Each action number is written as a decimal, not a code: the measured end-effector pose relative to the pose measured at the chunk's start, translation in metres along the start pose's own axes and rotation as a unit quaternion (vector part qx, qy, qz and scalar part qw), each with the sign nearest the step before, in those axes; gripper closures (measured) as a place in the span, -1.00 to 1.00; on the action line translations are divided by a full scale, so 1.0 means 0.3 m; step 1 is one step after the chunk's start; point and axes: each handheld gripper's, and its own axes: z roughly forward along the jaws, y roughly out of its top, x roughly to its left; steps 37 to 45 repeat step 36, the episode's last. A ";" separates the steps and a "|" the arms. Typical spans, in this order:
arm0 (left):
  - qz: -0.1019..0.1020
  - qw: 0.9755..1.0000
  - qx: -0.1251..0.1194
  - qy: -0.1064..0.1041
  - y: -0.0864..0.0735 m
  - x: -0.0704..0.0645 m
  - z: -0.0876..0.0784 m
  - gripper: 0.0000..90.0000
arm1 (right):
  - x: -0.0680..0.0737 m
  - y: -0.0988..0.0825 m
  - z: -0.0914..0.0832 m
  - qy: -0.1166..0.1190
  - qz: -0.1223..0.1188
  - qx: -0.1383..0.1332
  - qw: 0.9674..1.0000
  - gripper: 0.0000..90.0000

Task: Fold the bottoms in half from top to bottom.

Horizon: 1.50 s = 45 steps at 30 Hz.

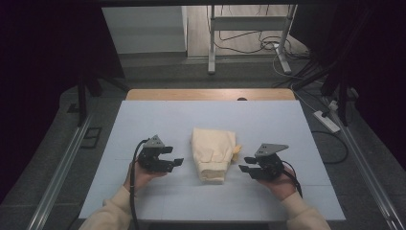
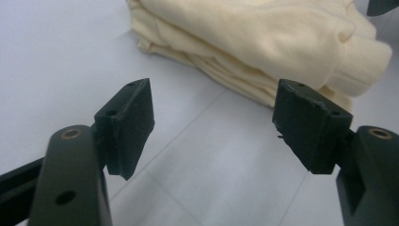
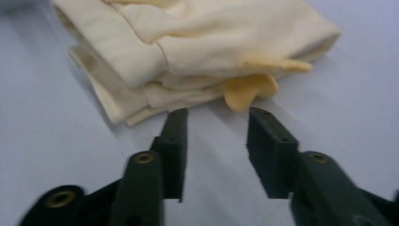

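High view: folded cream garment sits centre of the frame on the pale blue-white table cover, long axis running up-down the picture, ribbed cuff end toward the bottom. A small yellow tab pokes out of its right edge.

Left gripper is at lower left of centre, held in the person's left hand, jaws pointing right toward the garment. Jaws apart, nothing btwn them, clear gap to the cloth. Left gripper view confirms: two black pads wide apart at the bottom, bare table in the gap, garment across the upper part of the frame, just beyond the tips, not touched.

Right gripper is lower right of centre, in the right hand, jaws pointing left at the garment's right edge. Right gripper view: jaws partly apart, nothing clamped, only table btwn them. Garment fills the upper frame, yellow tab hanging just above and slightly right of the gap, near the tips but w/ no contact.

Both cream sleeves come in from the bottom edge.
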 end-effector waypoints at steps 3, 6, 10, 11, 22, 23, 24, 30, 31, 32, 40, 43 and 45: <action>-0.004 1.000 0.005 0.004 -0.025 0.001 -0.016 -0.36 | -0.008 -0.024 -0.009 -0.006 0.005 0.006 1.000 0.03; -0.011 1.000 0.006 0.005 -0.052 -0.002 -0.032 -0.36 | -0.019 -0.049 -0.026 -0.008 0.009 0.000 1.000 -0.07; -0.014 1.000 0.014 0.004 -0.083 -0.007 -0.050 -0.37 | -0.033 -0.080 -0.057 -0.013 0.016 -0.011 1.000 -0.11; -0.015 1.000 0.015 0.004 -0.088 -0.007 -0.053 -0.37 | -0.036 -0.087 -0.063 -0.015 0.017 -0.012 1.000 -0.12; -0.020 1.000 0.017 0.001 -0.113 -0.016 -0.069 -0.37 | -0.062 -0.135 -0.103 -0.025 0.027 -0.018 0.999 -0.14; -0.019 1.000 0.017 0.001 -0.112 -0.016 -0.068 -0.37 | -0.062 -0.135 -0.103 -0.024 0.026 -0.019 0.999 -0.14; -0.018 1.000 0.017 0.001 -0.112 -0.017 -0.068 -0.37 | -0.061 -0.134 -0.102 -0.025 0.026 -0.020 0.999 -0.14; -0.019 1.000 0.017 0.001 -0.112 -0.015 -0.067 -0.38 | -0.061 -0.133 -0.100 -0.022 0.029 -0.021 0.999 -0.14; -0.019 1.000 0.017 0.001 -0.113 -0.014 -0.067 -0.38 | -0.061 -0.133 -0.100 -0.021 0.030 -0.022 0.999 -0.14; -0.019 1.000 0.016 0.001 -0.113 -0.014 -0.067 -0.38 | -0.061 -0.132 -0.101 -0.021 0.030 -0.022 0.999 -0.14; -0.017 1.000 0.017 0.002 -0.112 -0.014 -0.066 -0.38 | -0.061 -0.132 -0.101 -0.022 0.029 -0.022 0.999 -0.14; -0.017 1.000 0.017 0.002 -0.112 -0.014 -0.066 -0.38 | -0.061 -0.132 -0.101 -0.022 0.029 -0.022 0.999 -0.14; -0.017 1.000 0.017 0.002 -0.112 -0.014 -0.066 -0.38 | -0.061 -0.132 -0.101 -0.022 0.029 -0.022 0.999 -0.14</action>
